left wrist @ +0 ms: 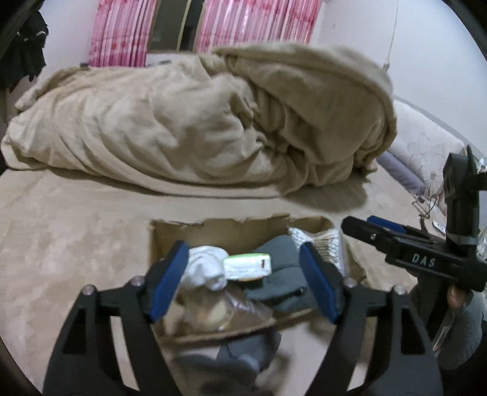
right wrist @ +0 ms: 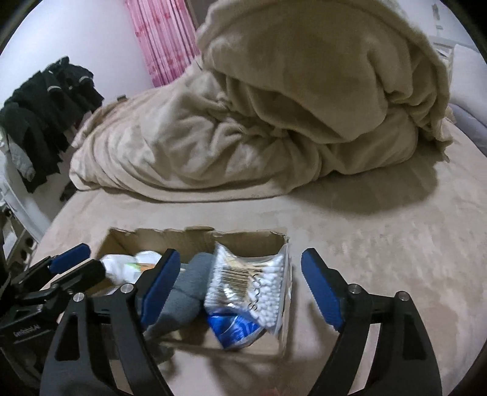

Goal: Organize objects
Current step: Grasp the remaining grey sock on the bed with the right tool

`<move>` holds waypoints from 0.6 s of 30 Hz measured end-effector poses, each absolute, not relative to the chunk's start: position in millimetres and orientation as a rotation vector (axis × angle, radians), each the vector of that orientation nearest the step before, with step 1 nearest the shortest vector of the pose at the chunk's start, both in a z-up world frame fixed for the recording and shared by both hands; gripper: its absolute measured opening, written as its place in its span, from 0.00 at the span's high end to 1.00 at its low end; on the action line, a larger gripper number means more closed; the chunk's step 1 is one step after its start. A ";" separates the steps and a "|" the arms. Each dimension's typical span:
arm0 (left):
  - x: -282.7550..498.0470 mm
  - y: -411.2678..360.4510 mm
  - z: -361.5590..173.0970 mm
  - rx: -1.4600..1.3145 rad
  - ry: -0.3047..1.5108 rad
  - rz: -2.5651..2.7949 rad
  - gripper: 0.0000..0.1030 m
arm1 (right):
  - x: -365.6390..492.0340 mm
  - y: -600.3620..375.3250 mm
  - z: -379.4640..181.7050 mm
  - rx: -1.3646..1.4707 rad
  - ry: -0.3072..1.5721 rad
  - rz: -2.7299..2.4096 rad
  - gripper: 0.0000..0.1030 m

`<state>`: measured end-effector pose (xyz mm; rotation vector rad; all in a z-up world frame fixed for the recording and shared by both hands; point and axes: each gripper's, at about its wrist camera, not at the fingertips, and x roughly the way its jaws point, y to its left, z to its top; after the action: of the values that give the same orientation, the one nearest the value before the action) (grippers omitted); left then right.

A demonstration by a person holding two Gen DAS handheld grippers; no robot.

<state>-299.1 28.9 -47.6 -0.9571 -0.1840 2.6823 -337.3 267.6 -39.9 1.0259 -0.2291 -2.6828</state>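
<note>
An open cardboard box point(left wrist: 170, 231) sits on the beige bed; it also shows in the right wrist view point(right wrist: 243, 240). Inside lie a white cloth point(left wrist: 207, 268), a green-and-white packet point(left wrist: 246, 265), a grey sock point(left wrist: 283, 274), a clear bag point(left wrist: 225, 307) and a bag of cotton swabs point(right wrist: 252, 280). My left gripper point(left wrist: 245, 283) is open and empty above the box's near side. My right gripper point(right wrist: 243, 289) is open and empty over the swab bag; it shows from the side in the left wrist view point(left wrist: 365, 225).
A crumpled beige blanket point(left wrist: 213, 121) is heaped behind the box. Grey fabric point(left wrist: 243, 350) lies before the box's near wall. Dark clothes point(right wrist: 45, 112) hang at the left, pink curtains point(left wrist: 258, 24) at the back, a pale sofa edge point(left wrist: 426, 146) on the right.
</note>
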 end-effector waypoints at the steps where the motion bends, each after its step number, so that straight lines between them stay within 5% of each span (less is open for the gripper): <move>1: -292.9 24.6 -43.4 -0.940 -0.185 2.691 0.22 | -331.9 266.3 -35.3 1.006 -0.222 -2.686 0.18; 18: -181.8 -32.0 -38.9 -0.873 -0.082 2.856 0.21 | -227.2 229.4 -26.7 0.834 -0.124 -2.570 0.18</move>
<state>-181.8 -32.0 -38.9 -0.8732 -0.0817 2.8563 -227.2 229.4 -26.7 0.8339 -0.1242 -2.5702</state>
